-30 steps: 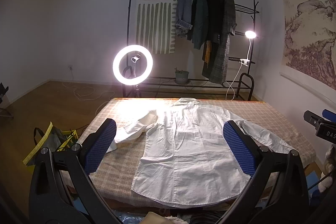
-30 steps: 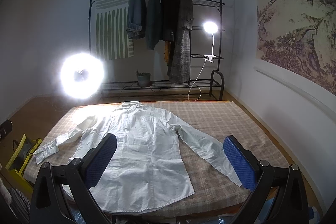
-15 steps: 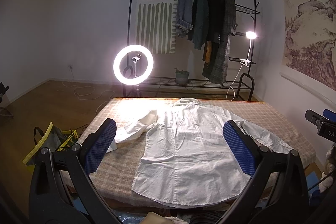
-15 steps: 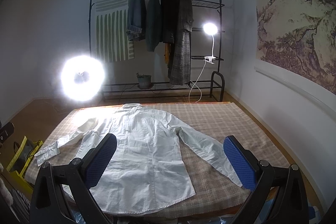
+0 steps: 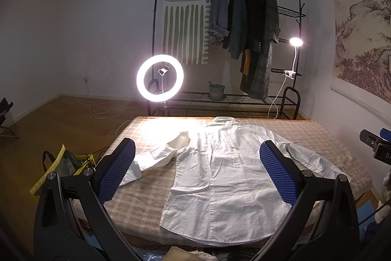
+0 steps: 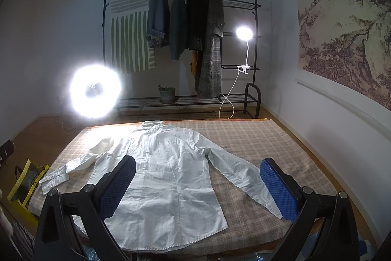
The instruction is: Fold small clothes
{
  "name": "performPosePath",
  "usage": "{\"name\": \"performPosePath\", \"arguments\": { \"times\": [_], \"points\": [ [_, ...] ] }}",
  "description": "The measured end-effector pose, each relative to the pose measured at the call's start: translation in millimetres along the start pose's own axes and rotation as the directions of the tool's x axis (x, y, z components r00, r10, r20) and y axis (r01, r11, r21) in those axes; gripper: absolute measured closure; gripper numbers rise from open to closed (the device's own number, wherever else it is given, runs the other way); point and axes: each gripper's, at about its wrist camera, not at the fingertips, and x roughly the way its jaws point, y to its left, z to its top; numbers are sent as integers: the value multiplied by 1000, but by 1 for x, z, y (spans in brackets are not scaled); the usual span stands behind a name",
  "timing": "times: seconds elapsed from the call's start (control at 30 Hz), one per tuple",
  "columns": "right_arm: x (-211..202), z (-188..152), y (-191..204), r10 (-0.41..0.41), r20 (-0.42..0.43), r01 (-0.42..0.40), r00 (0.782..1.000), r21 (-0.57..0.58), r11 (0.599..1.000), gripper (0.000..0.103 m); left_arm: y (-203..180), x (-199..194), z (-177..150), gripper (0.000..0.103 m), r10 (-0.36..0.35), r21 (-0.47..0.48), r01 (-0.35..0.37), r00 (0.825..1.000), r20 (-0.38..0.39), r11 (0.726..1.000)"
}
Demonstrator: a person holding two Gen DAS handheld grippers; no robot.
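A white long-sleeved shirt (image 5: 220, 175) (image 6: 166, 177) lies flat on the checked bed cover (image 5: 146, 187) (image 6: 256, 138), collar at the far end, hem toward me, both sleeves spread out. The left sleeve bends back near its cuff. My left gripper (image 5: 195, 170) hangs open above the near edge, blue pads wide apart, holding nothing. My right gripper (image 6: 198, 190) is likewise open and empty, above the hem and right sleeve. Part of the other gripper (image 5: 376, 146) shows at the right edge of the left wrist view.
A lit ring light (image 5: 160, 77) (image 6: 95, 91) stands past the bed's far left corner. Behind it a black clothes rack (image 5: 244, 40) (image 6: 195, 36) holds coats, a striped cloth, a clip lamp (image 6: 244, 34) and a plant pot. A yellow-edged bag (image 5: 66, 165) sits on the floor, left.
Both views have barely shifted; the right wrist view has risen slightly, with the shirt sitting a bit lower in frame. The shirt itself has not moved.
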Motion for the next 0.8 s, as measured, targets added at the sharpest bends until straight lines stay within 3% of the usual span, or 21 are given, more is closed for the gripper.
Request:
{"name": "performPosePath", "arguments": {
  "times": [0.27,0.53,0.67,0.8],
  "points": [
    [15,5,10,11,-20,-12,1000,-15,1000,0,27,21,1,0,49,15,-49,999,-17,999],
    [43,8,41,97,5,-96,995,-34,995,0,97,71,-8,0,141,9,-141,988,-55,990],
    [64,6,62,169,11,-169,986,-31,985,0,158,117,-22,4,120,-112,-140,978,-168,984],
    [89,2,82,228,-19,-228,973,-18,973,1,210,155,-42,14,163,-188,-215,952,-257,958]
  ]
}}
